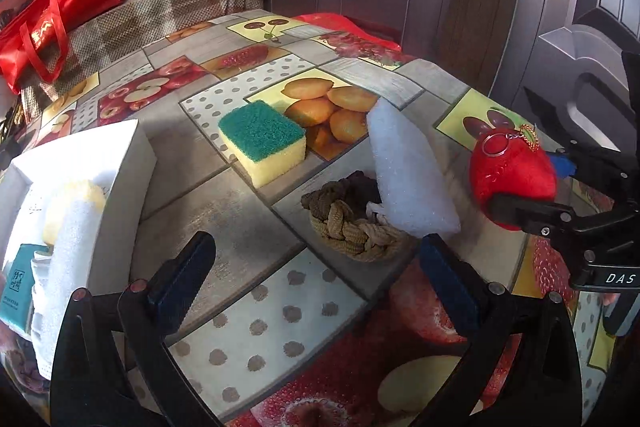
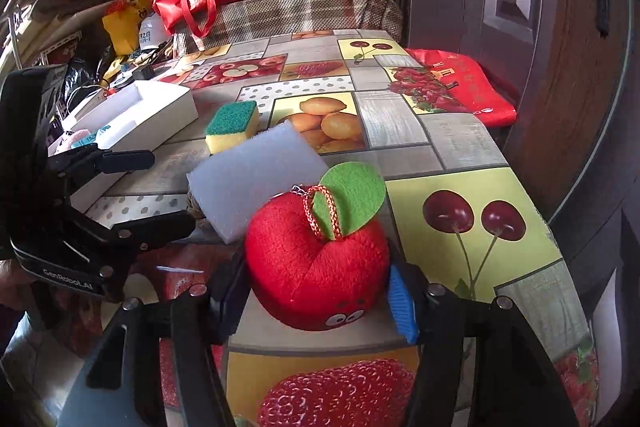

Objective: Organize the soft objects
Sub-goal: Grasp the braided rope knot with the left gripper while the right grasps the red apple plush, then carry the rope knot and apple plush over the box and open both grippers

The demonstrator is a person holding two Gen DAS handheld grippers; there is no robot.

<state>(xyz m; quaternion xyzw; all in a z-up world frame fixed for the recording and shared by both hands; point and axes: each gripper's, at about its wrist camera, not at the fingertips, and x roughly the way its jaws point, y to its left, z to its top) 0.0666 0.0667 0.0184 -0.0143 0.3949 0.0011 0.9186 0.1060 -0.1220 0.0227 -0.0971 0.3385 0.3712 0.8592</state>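
While the red plush apple (image 2: pixel 316 267) sits on the table (image 2: pixel 460 143), the right claw (image 2: pixel 320 291) squeezes it from both sides. Left claw (image 1: pixel 316 283) hangs wide open, holding nothing.

Left hand-held gripper (image 1: pixel 312 279) open over braided rope (image 1: pixel 352 227) w/ white foam (image 1: pixel 408 171), green-yellow sponge (image 1: pixel 262 141) nearby.

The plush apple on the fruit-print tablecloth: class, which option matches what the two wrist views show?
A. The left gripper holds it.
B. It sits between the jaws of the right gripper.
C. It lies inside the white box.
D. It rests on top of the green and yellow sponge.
B: in the right wrist view the plush apple sits between the jaws of the right gripper, pads pressed to both its sides, away from the white box and the sponge.
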